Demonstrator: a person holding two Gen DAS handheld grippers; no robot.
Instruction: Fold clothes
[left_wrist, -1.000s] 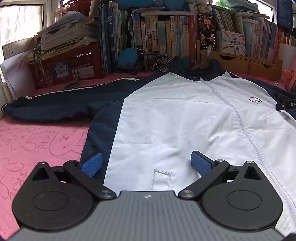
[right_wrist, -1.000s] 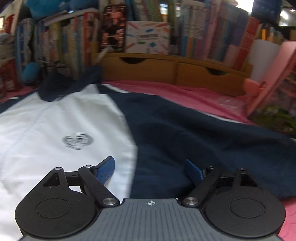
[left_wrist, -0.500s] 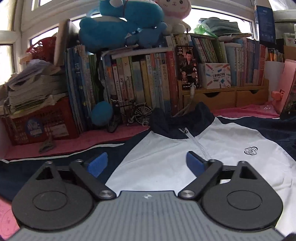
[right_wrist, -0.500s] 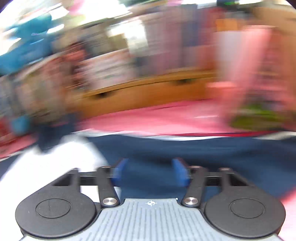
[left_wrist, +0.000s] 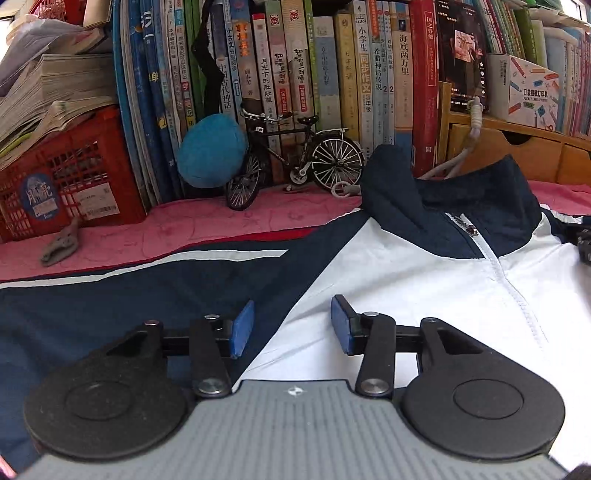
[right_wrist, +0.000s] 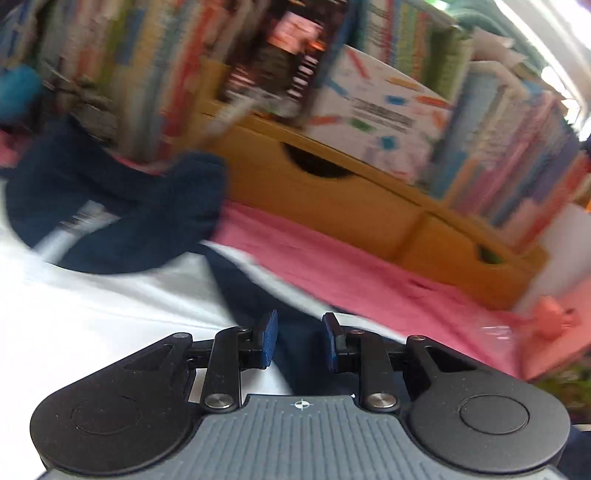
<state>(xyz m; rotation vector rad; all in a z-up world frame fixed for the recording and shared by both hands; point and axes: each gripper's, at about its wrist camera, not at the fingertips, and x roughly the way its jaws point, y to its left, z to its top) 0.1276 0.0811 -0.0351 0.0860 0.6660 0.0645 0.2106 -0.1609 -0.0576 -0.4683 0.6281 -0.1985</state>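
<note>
Both grippers have travelled up the jacket (left_wrist: 424, 295) from its lower front to the shoulders, and their fingers have narrowed, the right pair most.

I see the jacket lying flat, face up and zipped on the pink bedspread (left_wrist: 177, 229), collar (left_wrist: 443, 192) toward the books and one sleeve (left_wrist: 110, 295) stretched out sideways. My left gripper (left_wrist: 288, 328) sits low over the seam where navy sleeve meets white chest, its fingers partly apart with nothing between them. My right gripper (right_wrist: 300, 341) is over the other navy shoulder, fingers nearly together but with a gap; I cannot tell whether they catch cloth, since that view is smeared by motion.

The shell looks thin, smooth and slippery, so I judge a shallow pinch could take only the top layer, or slide off and drag the front askew. Uneven grips would leave a crooked fold.

Smaller hazards sit just beyond the collar: a white cord (left_wrist: 454, 162) and a model bicycle (left_wrist: 295, 158), spindly metal that a swung sleeve could topple.
</note>
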